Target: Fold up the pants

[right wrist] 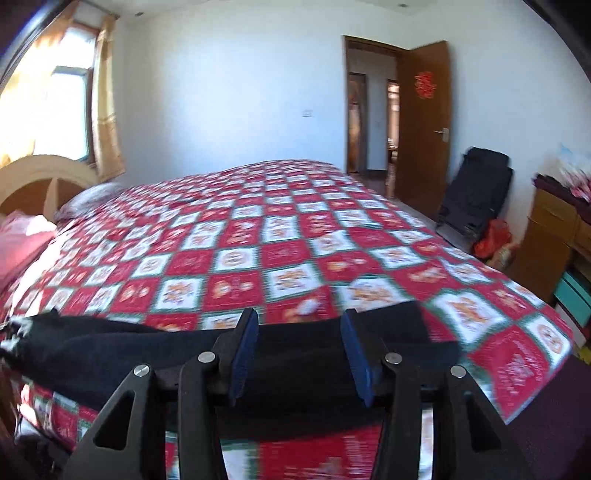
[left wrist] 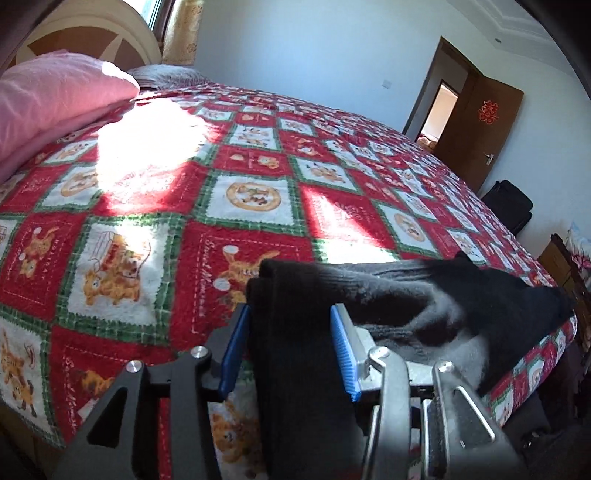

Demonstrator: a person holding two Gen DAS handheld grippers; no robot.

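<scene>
Black pants (left wrist: pixel 424 295) with a grey fleecy lining lie along the near edge of a bed with a red, white and green patterned cover (left wrist: pixel 240 177). My left gripper (left wrist: pixel 288 325) has its blue pads on either side of a thick folded black end of the pants and is shut on it. In the right wrist view the pants (right wrist: pixel 110 350) stretch left along the bed edge. My right gripper (right wrist: pixel 301 332) has its blue pads around another black part of the pants and grips it. The right wrist view is blurred.
A pink pillow (left wrist: pixel 48 96) and a wooden headboard (left wrist: pixel 88 33) are at the bed's head. An open brown door (right wrist: pixel 421 125), a black bag (right wrist: pixel 476 188) and a wooden cabinet (right wrist: pixel 550 236) stand on the right. A curtained window (right wrist: pixel 74 103) is at the left.
</scene>
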